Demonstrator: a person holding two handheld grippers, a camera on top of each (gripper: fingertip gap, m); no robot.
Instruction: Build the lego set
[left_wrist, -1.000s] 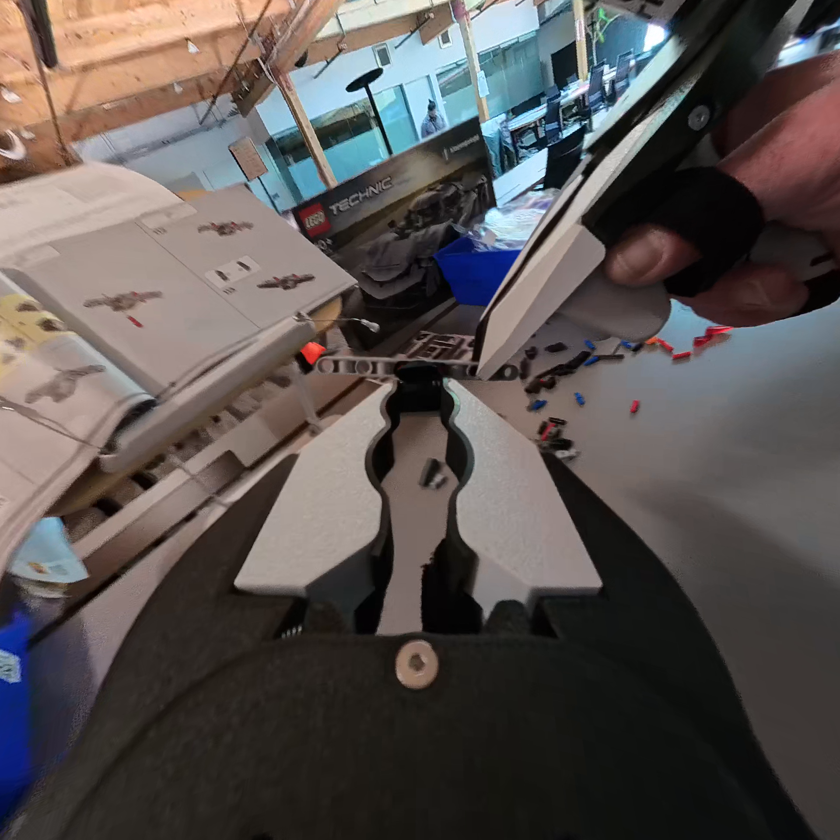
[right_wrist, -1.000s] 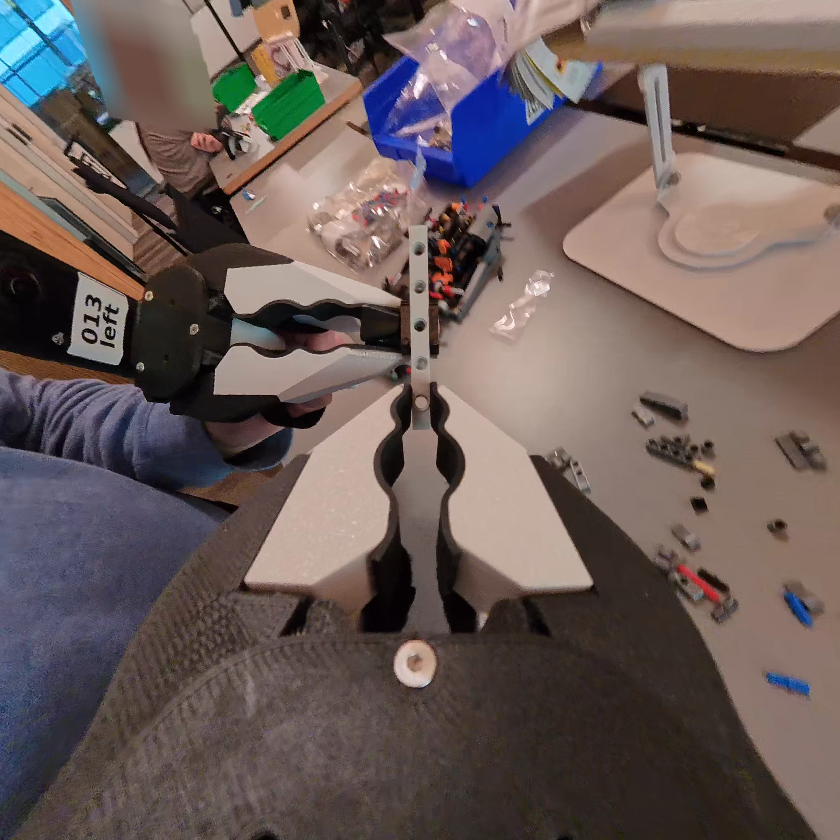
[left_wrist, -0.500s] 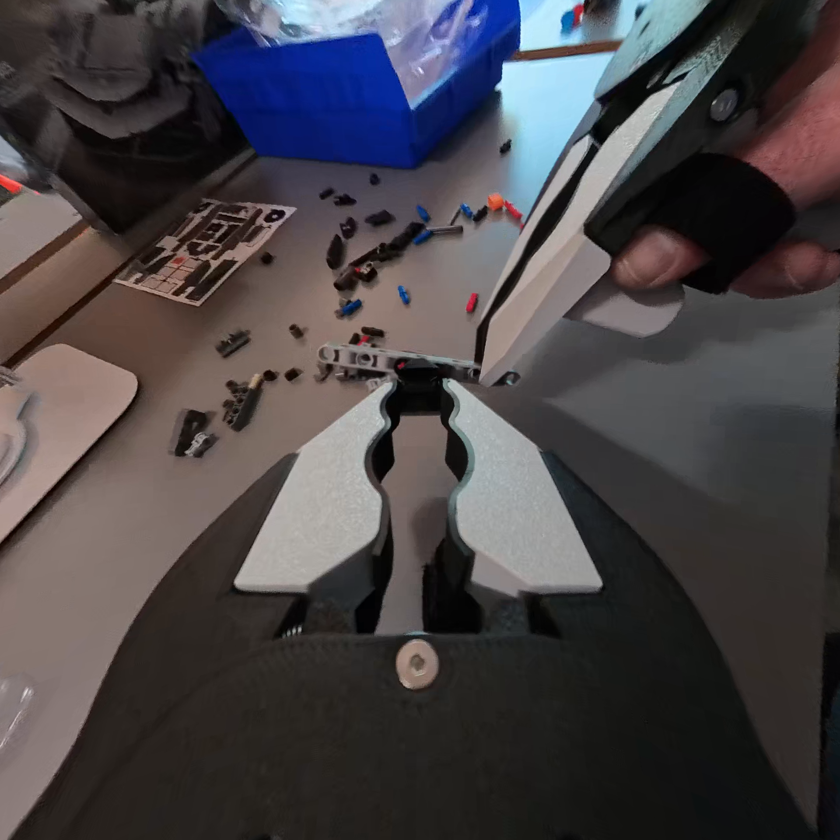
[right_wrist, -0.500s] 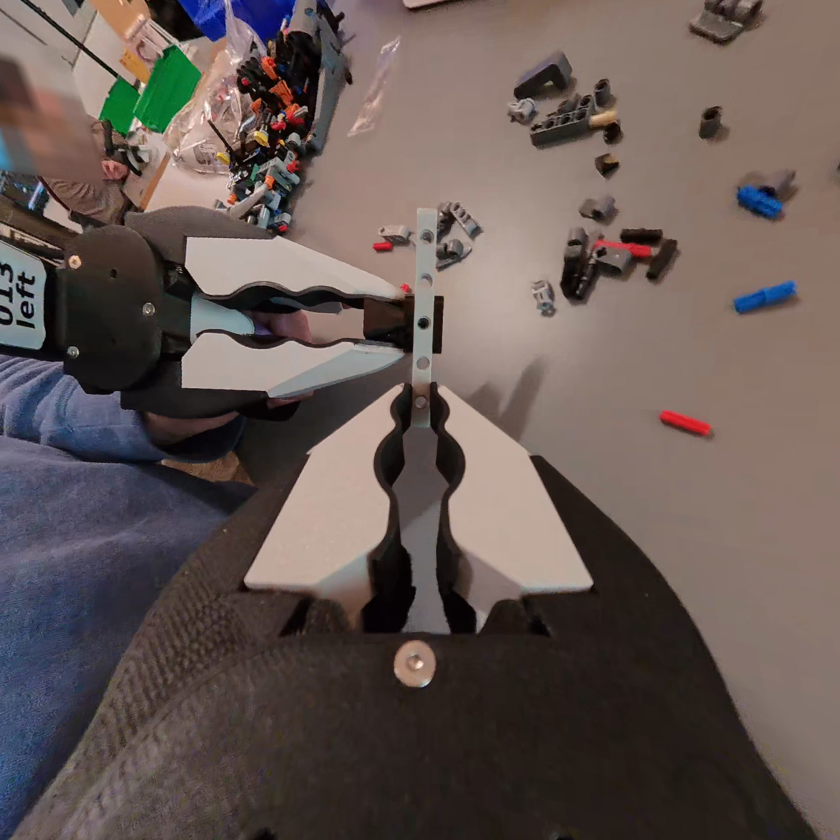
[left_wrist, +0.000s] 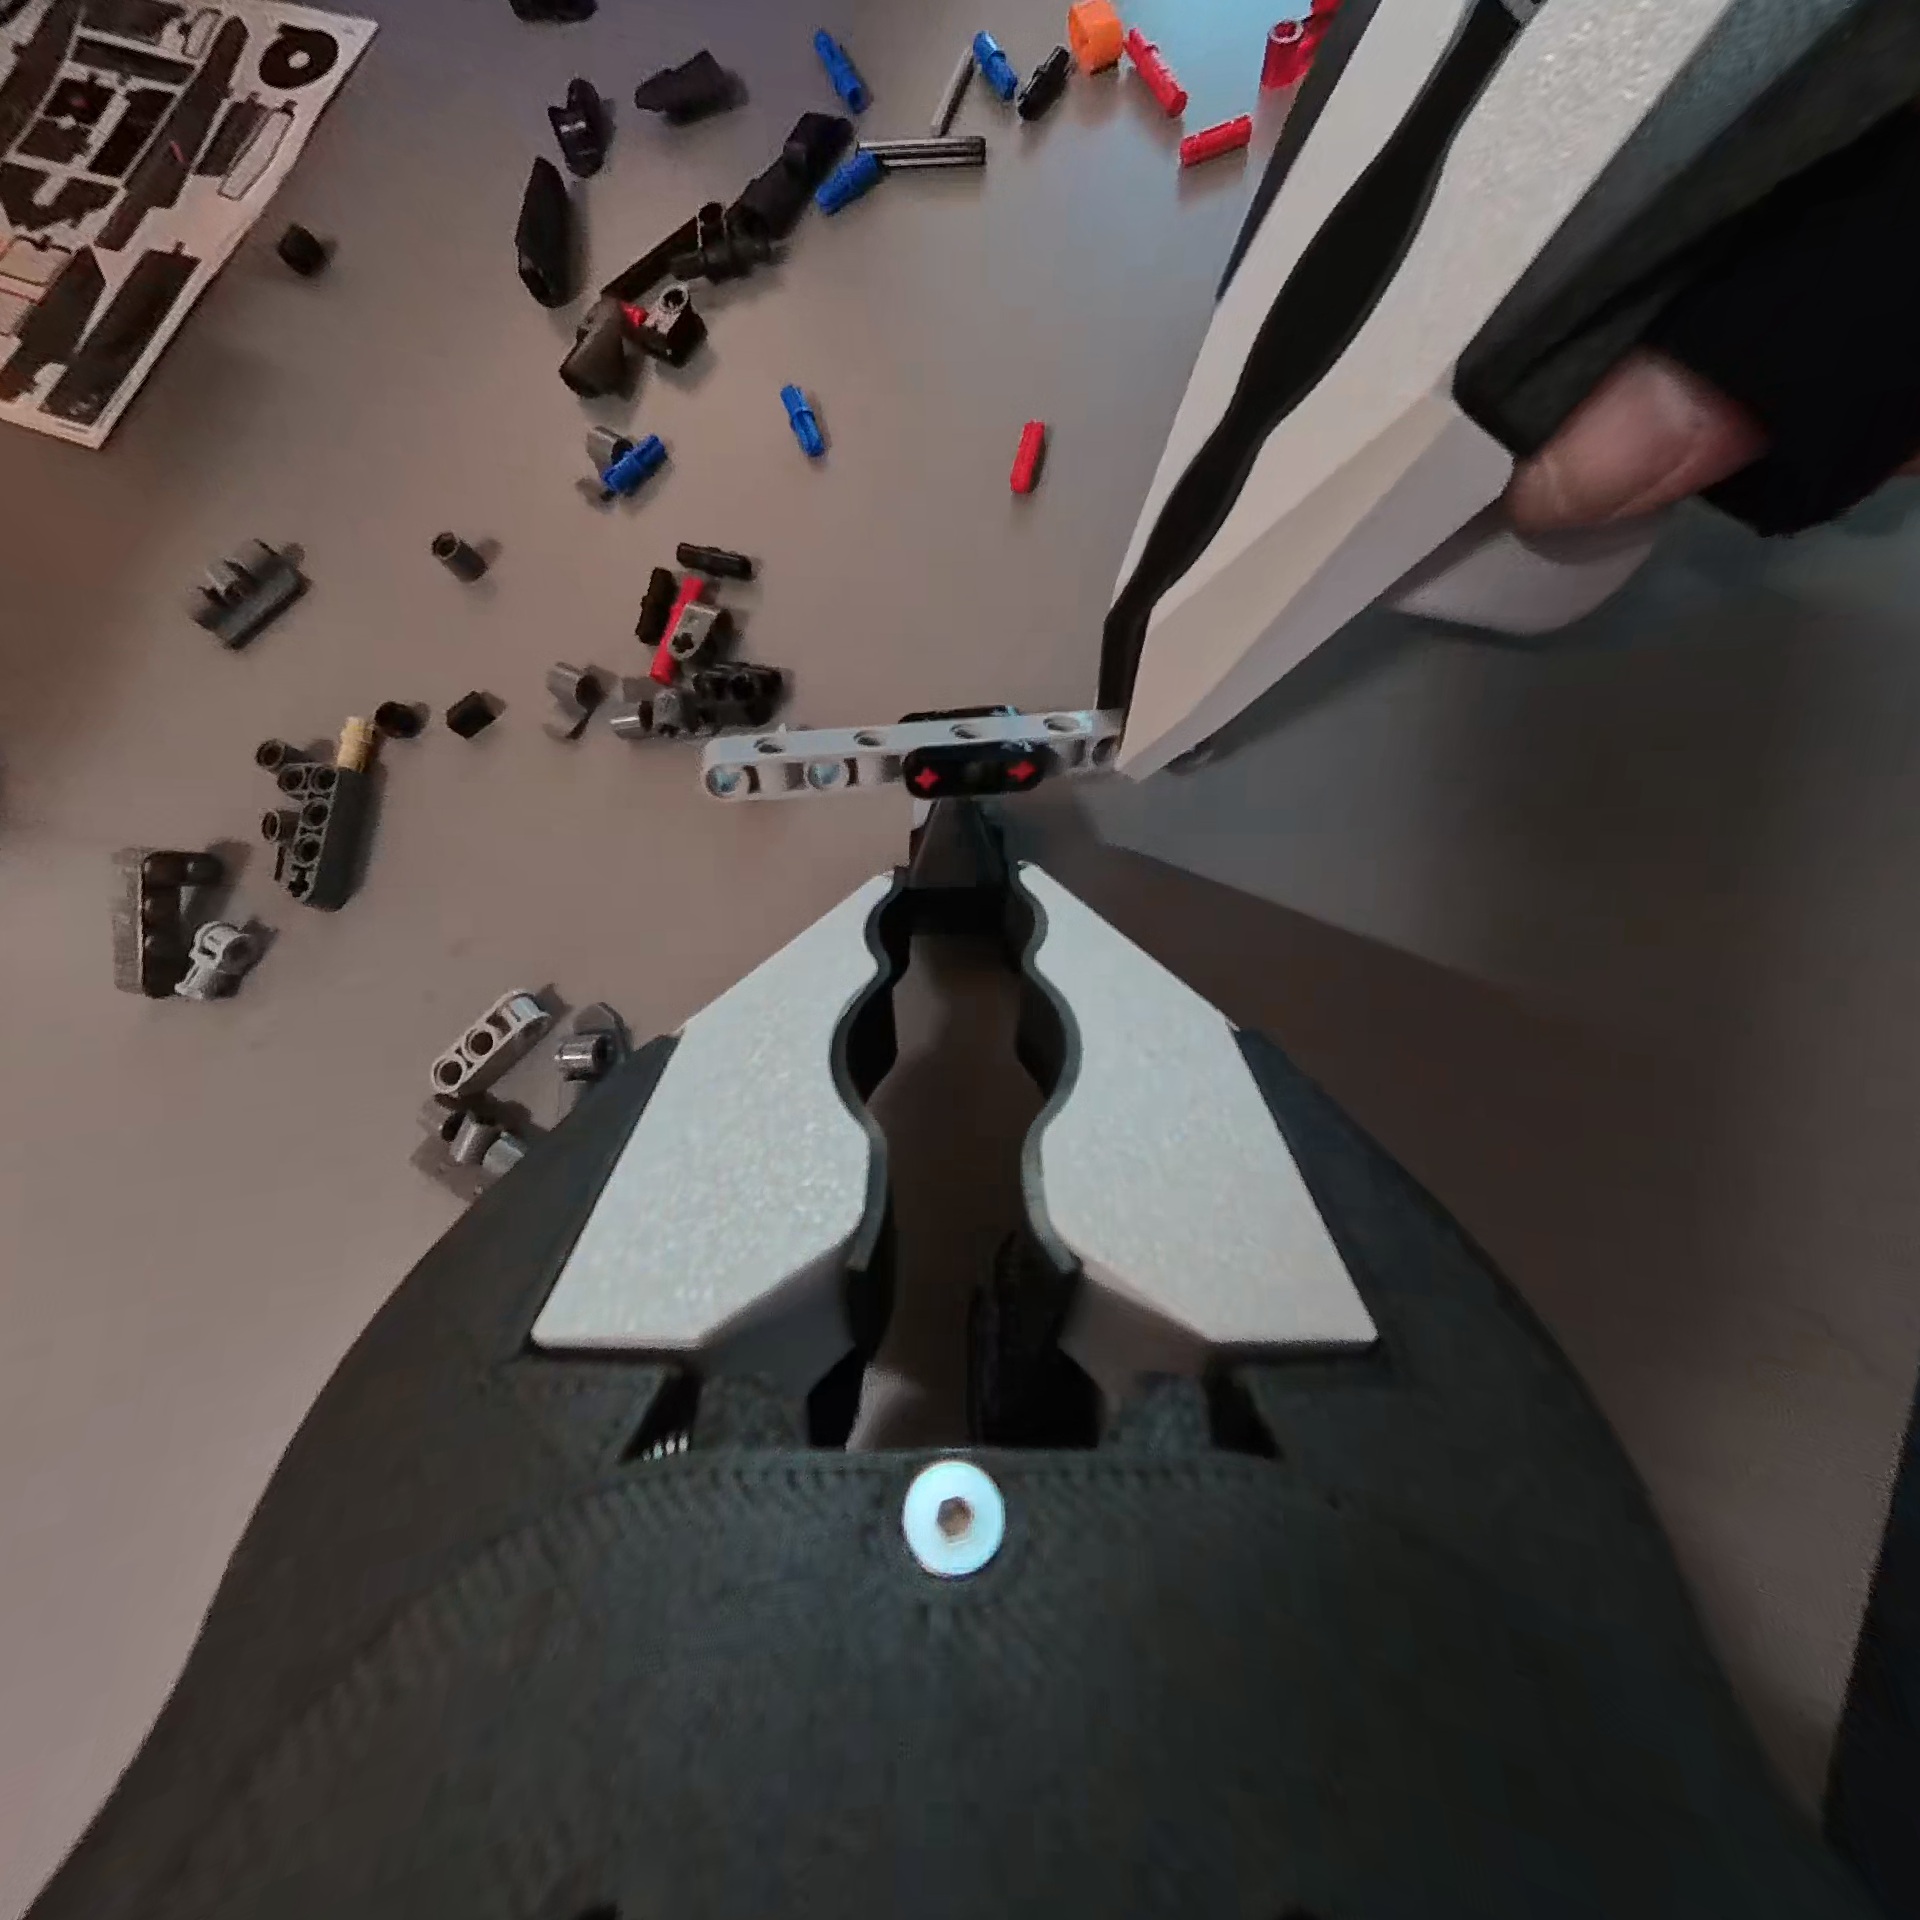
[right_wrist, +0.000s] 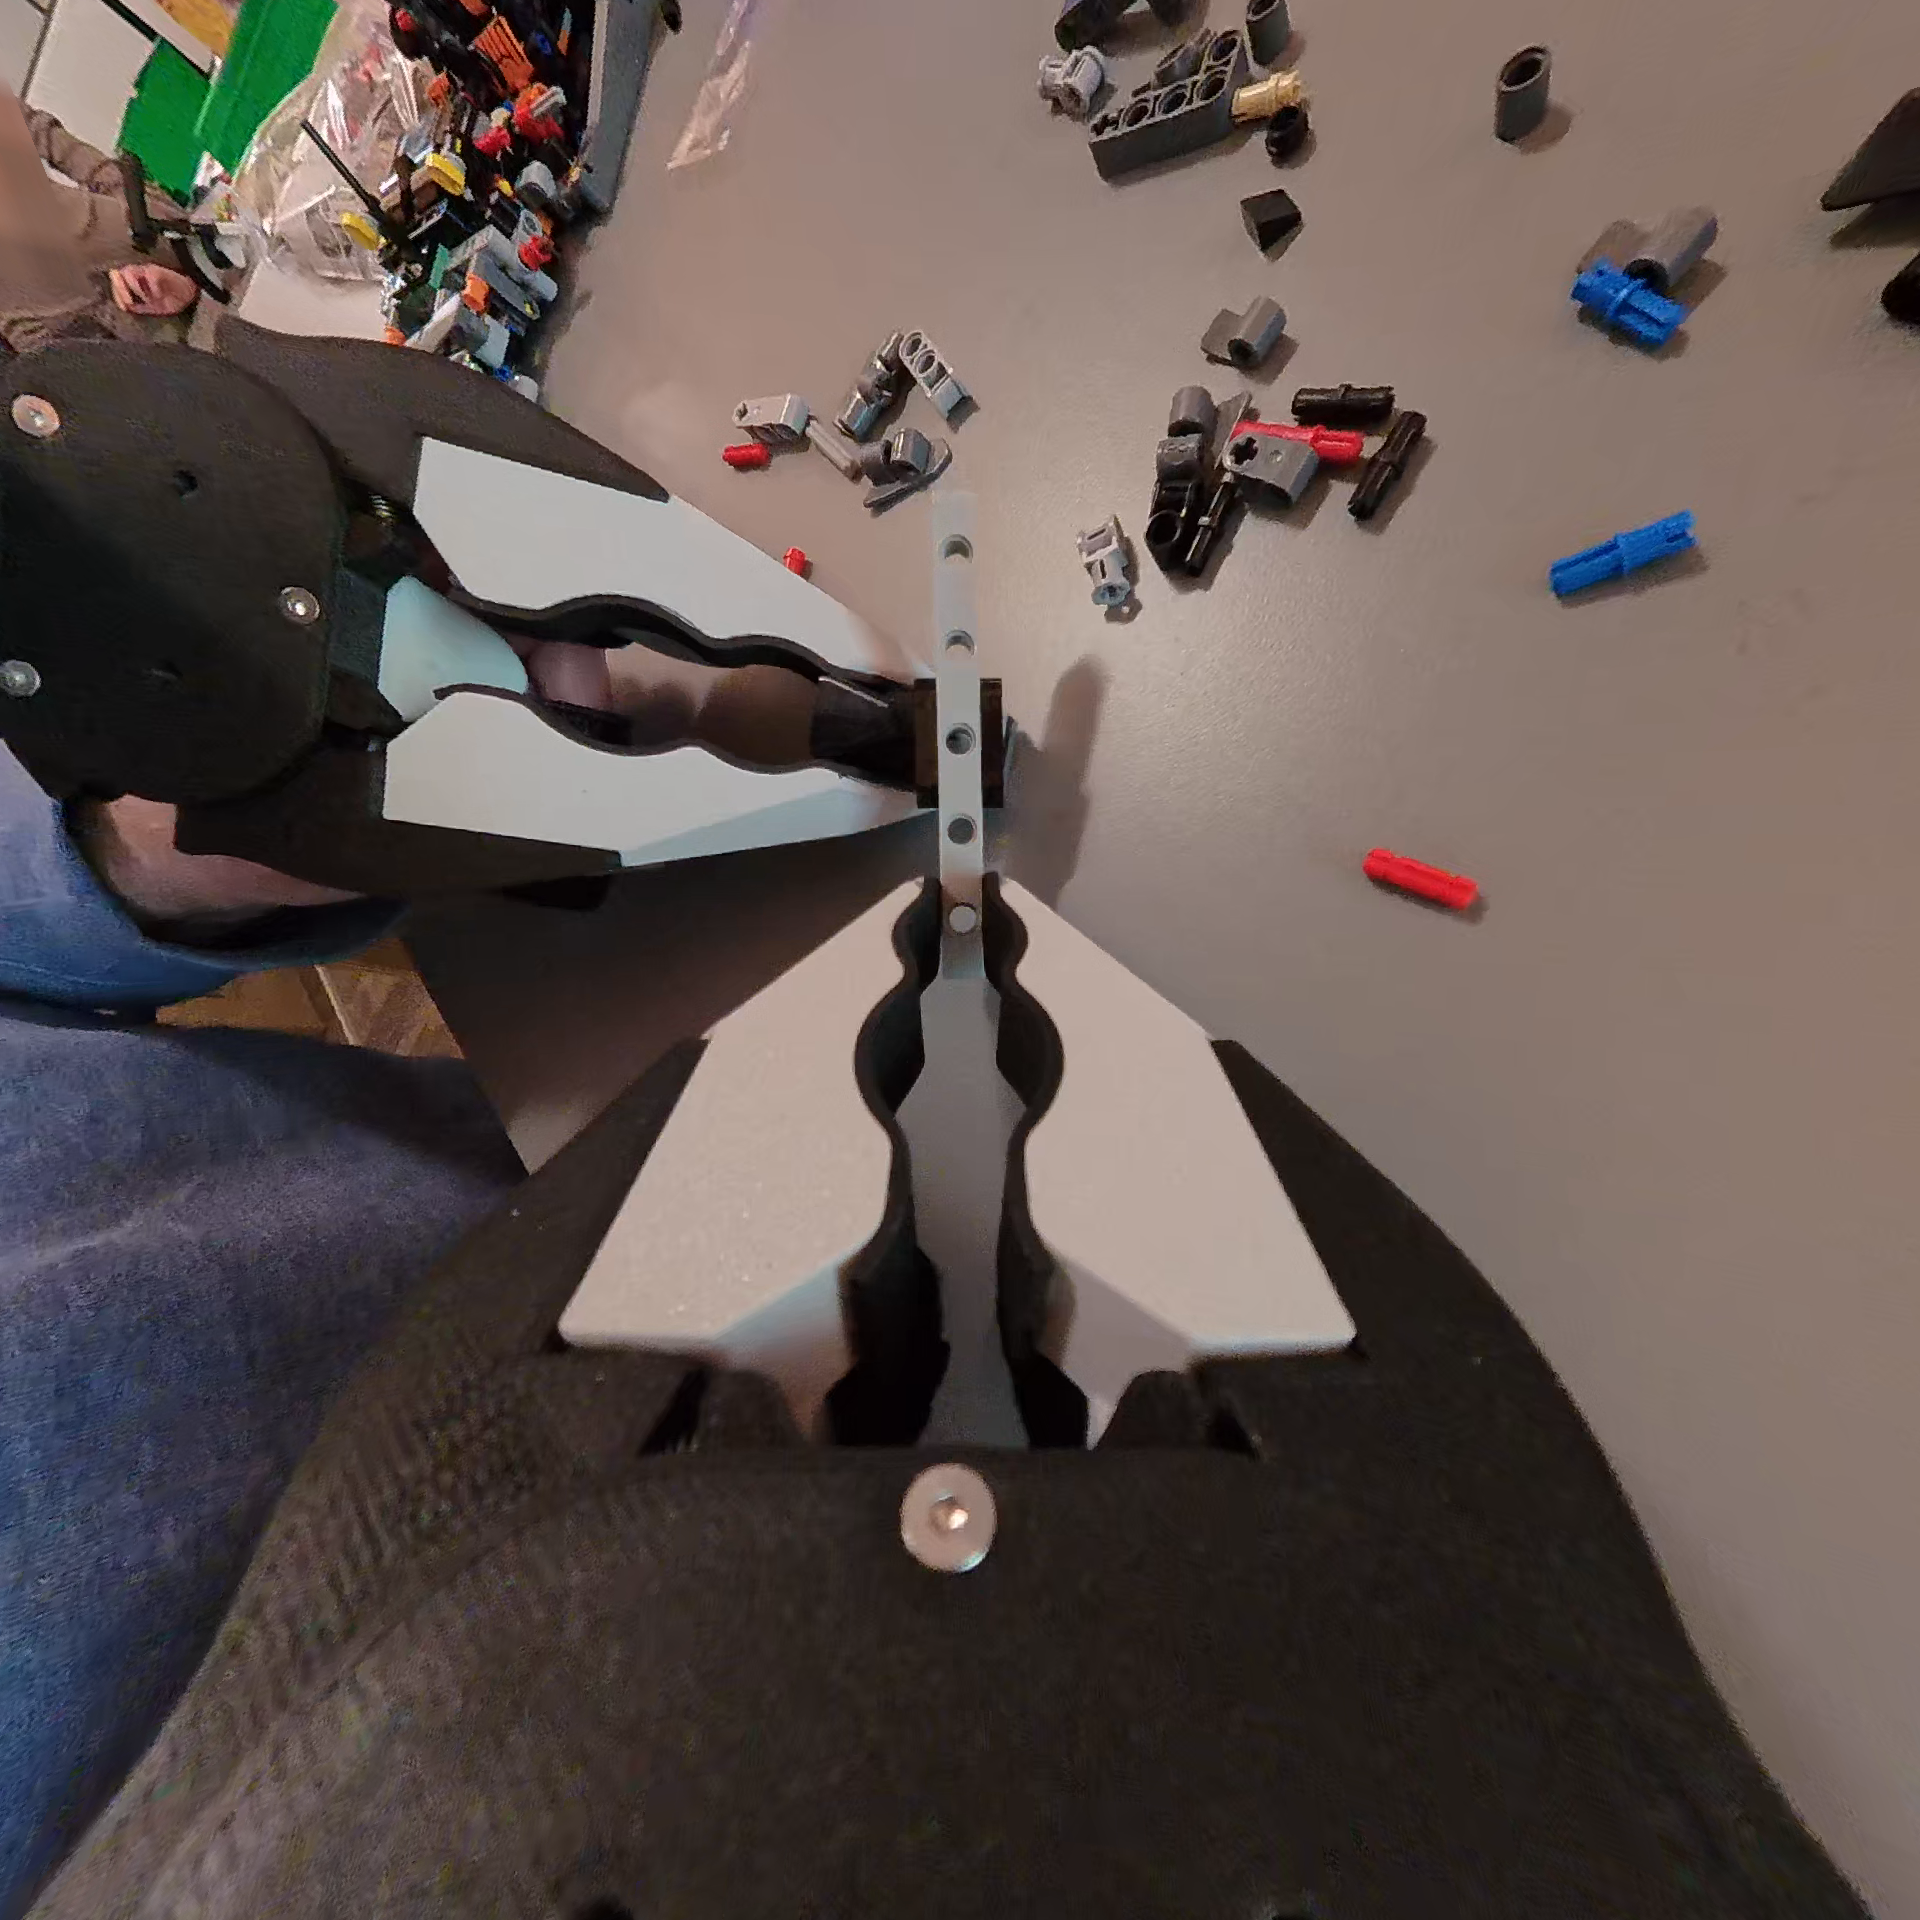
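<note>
- My right gripper (right_wrist: 961, 914) is pinched onto one end of the light grey beam (right_wrist: 957, 665); the beam runs straight out ahead of those tips, its far end free above the table (right_wrist: 1455, 1143).
- My left gripper (left_wrist: 956, 883) is clamped on the black piece (left_wrist: 971, 774) fixed at the beam's middle; from here the beam (left_wrist: 821, 764) lies crosswise just past my tips, and the right gripper (left_wrist: 1127, 743) meets its right end.
- I judge the beam light, stiff and smooth: it should not bend, but a thin end-grip could let it swivel or slip.
- The black piece, with red cross marks on its face, looks only pinned on; pushing off-axis might pop it loose.
- Best hold, I think: flat faces across the beam's width, near the joint, with the holes left open.
- Loose pins and connectors (left_wrist: 675, 644) lie on the table beyond my left tips, apart from the beam.
</note>
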